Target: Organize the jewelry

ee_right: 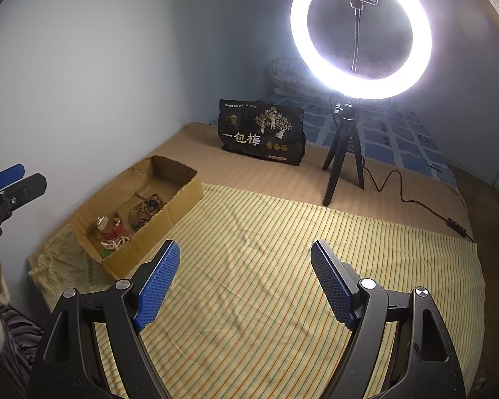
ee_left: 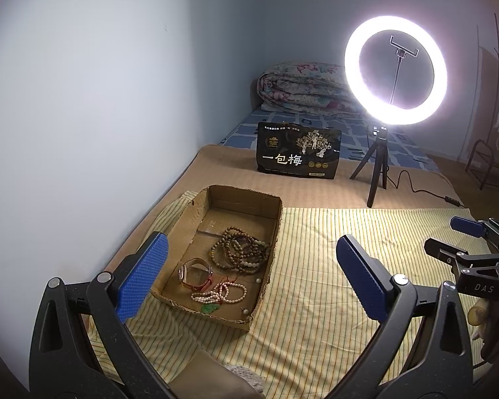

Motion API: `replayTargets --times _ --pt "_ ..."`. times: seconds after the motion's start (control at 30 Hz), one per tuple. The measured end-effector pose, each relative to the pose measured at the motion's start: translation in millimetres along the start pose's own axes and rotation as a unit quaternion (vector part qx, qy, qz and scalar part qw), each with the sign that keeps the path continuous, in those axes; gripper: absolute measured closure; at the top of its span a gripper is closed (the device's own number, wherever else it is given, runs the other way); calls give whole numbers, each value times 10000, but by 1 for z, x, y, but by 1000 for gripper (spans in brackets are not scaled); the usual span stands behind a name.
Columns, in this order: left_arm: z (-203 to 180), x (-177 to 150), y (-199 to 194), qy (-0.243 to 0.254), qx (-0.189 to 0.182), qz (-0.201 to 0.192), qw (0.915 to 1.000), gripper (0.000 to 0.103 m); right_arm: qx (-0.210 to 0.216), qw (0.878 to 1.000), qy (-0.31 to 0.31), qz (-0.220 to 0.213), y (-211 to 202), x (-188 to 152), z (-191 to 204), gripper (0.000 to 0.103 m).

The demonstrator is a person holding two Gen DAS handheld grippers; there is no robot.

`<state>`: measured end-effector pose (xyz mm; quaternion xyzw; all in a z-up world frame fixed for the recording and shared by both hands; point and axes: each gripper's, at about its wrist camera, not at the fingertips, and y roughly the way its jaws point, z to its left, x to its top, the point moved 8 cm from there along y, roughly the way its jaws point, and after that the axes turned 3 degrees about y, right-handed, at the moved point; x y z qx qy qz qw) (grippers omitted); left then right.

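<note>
Hovering, both grippers gape empty; the left gripper (ee_left: 246, 279) sits nearer the cardboard box (ee_left: 196, 206). Jewelry (ee_left: 239, 252) lies ahead-left of the right gripper (ee_right: 246, 282).

So the jewelry's all sitting in a shallow open cardboard box (ee_left: 266, 232), left of center in the left wrist view, long side running toward the upper right. Brown wooden bead strands (ee_left: 241, 252) are coiled in a loose pile mid-box. Nearer the lower edge there's a watch (ee_left: 196, 274) with a reddish strap, lying on its side, and a pale pearl-ish bead strand (ee_left: 221, 292) bunched just beside it. A small green pendant (ee_left: 211, 308) lies at the near wall, plus two loose pearl beads (ee_left: 258, 280).
</note>
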<state>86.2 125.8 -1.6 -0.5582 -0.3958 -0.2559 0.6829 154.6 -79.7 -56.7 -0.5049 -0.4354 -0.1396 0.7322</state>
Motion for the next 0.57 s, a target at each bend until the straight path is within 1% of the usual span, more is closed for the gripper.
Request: replayTargets --times 0.37,0.57 --pt "-1 0 0 15 10 -7 10000 0 2 10000 1 12 0 -1 1 22" --pt "1 0 -2 173 71 -95 9998 0 3 10000 9 42 1 -2 1 22"
